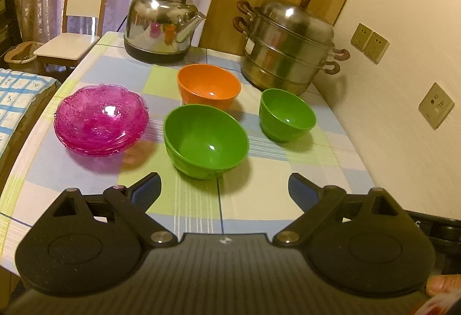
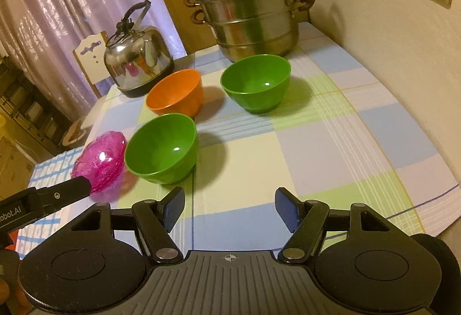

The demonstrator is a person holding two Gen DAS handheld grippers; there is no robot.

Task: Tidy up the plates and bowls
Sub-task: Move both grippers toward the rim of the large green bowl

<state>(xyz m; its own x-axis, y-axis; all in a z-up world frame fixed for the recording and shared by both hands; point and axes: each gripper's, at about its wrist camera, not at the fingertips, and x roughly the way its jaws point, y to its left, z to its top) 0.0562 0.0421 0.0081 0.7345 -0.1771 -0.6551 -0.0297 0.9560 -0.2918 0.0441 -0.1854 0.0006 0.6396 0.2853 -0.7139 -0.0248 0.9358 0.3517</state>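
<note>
Green plastic is slippery, so the left gripper (image 1: 224, 185), jaws spread and empty, is needing to straddle the near bowl's (image 1: 206, 139) rim squarely, while the right gripper (image 2: 229, 207) is waiting half-spread and empty.

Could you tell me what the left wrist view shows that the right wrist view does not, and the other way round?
Only the left wrist view shows the chair's seat and a fingertip at its lower right edge. Only the right wrist view shows the left gripper's black finger reaching in before the pink dishes. Both share the checked tablecloth, the orange bowl, the near green bowl, the far green bowl, the kettle and the steamer pot. Each view's own jaws stand apart with nothing between them.
</note>
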